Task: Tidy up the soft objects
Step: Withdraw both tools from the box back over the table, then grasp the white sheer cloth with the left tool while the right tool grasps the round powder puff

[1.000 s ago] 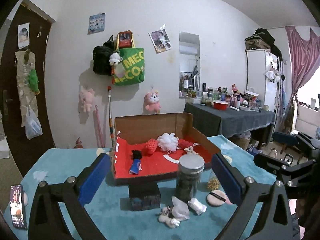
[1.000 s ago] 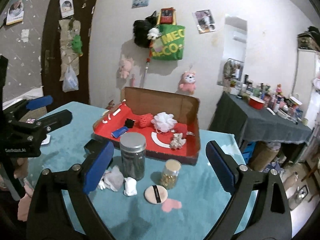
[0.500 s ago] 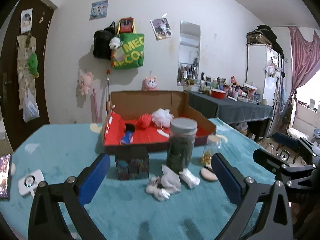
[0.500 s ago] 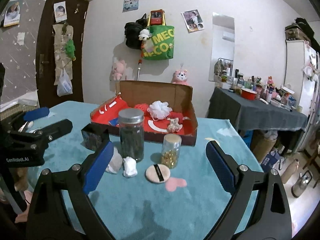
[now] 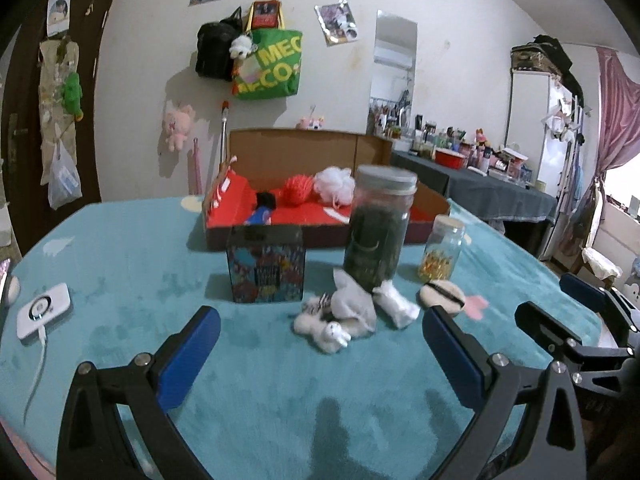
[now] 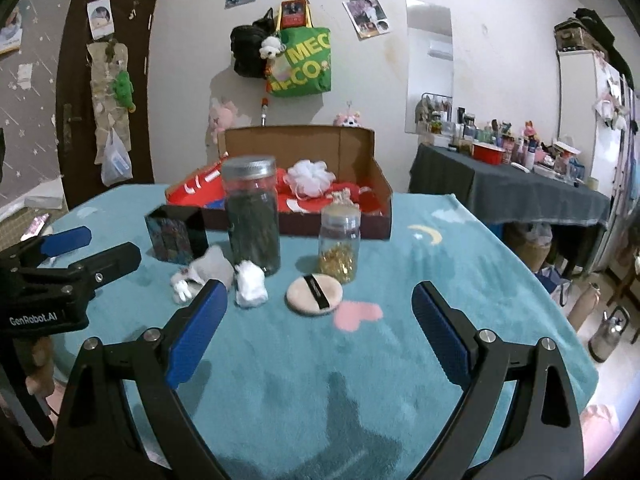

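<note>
— Teal blanket (image 5: 120, 264) under you. What's near its front edge?
— From the left: grey plush toy (image 5: 340, 314), white sock (image 5: 394, 300), powder puff (image 5: 442, 294), bunched mid-surface before the cardboard box (image 5: 304, 152).
— Your claws?
— Left gripper (image 5: 320, 352) and right gripper (image 6: 320, 328) both spread wide, holding nothing.

I see the teal-covered bench (image 6: 460, 276) carrying a cardboard box (image 6: 360, 184), two jars (image 6: 252, 216), a powder puff (image 6: 315, 293), a patterned tin (image 5: 266, 270) and small plush toys (image 5: 340, 316).

low wrist views, shared table (image 5: 120, 264)
</note>
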A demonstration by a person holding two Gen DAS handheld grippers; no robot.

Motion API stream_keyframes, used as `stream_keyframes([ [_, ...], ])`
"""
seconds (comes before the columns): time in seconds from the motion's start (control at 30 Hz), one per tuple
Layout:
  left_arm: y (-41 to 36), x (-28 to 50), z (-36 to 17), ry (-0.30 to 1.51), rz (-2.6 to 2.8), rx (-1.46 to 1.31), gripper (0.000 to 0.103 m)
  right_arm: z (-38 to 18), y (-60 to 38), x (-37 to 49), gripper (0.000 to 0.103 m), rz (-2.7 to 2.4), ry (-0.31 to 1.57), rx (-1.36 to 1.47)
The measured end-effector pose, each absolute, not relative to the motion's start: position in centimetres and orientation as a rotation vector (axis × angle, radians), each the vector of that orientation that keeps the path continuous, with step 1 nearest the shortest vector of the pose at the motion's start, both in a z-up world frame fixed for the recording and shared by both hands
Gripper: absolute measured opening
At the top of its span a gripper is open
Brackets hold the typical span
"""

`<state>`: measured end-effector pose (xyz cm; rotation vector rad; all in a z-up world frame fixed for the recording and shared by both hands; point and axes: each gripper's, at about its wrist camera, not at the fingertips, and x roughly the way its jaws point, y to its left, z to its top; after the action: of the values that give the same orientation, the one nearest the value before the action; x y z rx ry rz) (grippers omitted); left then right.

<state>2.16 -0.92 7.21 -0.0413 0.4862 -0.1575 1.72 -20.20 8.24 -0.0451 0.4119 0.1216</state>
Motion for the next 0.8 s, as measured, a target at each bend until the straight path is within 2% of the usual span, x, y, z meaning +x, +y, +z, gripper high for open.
stream_keyframes([
  [0.8, -1.4, 5.3, 4.8, 0.638, -0.154, -0.023, 0.103, 5.0, -20.5, 4.8, 0.095, 0.130, 0.559, -0.033],
])
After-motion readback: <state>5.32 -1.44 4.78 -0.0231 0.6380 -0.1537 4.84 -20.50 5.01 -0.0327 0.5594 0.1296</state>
